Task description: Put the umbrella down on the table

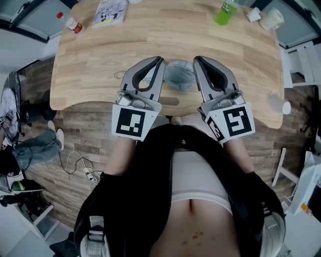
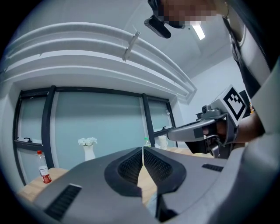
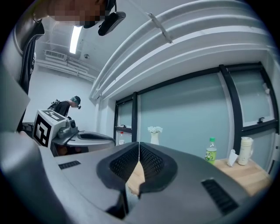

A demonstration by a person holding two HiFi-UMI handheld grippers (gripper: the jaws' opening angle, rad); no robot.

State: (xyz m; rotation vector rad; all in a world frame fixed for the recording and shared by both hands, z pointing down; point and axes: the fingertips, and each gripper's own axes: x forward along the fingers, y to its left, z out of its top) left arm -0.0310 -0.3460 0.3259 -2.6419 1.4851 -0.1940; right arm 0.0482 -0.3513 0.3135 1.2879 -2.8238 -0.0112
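A blue-grey bundle (image 1: 179, 76), which looks like the folded umbrella, lies on the wooden table (image 1: 95, 70) near its front edge. My left gripper (image 1: 161, 60) and right gripper (image 1: 196, 59) hover level on either side of it, both tips pointing away from me. Neither touches it. Seen in its own view, the left gripper (image 2: 143, 152) has its jaws together with nothing between them. The right gripper (image 3: 139, 148) is likewise shut and empty. Each gripper shows at the side of the other's view: the right gripper (image 2: 205, 130) and the left gripper (image 3: 70, 132).
At the table's far side stand a red-capped bottle (image 1: 73, 23), a booklet (image 1: 109, 11), a green bottle (image 1: 226, 11) and a white cup (image 1: 271, 18). A white vase with flowers (image 2: 89, 149) stands by the window. A person (image 3: 70, 105) stands far off.
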